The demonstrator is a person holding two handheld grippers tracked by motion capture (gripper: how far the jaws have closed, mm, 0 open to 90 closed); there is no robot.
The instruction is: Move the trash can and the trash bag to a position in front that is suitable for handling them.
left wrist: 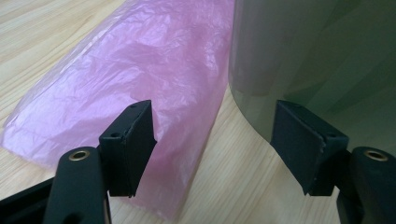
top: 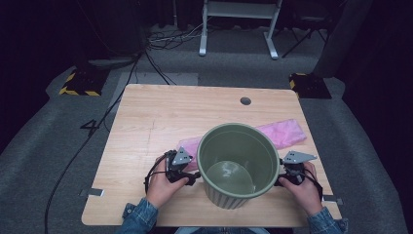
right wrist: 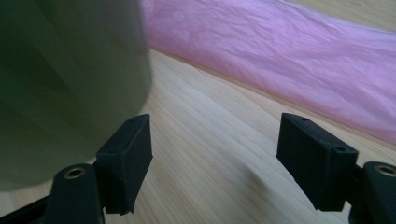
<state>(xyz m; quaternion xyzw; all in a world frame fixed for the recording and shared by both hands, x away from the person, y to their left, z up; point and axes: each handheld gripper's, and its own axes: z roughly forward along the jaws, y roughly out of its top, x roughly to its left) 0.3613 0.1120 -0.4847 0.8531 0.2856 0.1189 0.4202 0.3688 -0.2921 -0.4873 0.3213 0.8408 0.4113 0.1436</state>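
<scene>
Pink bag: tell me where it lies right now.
In the high view the pink bag lies flat on the table, stretching from behind the green bin toward the right edge. Its left end sits just ahead of the left gripper.

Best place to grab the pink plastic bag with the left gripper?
Take the pink plastic bag at its loose near end, coming in low from the left of the green bin. It lies flat and crinkled there, while the bin hides its middle. The left gripper is open right beside it.
</scene>
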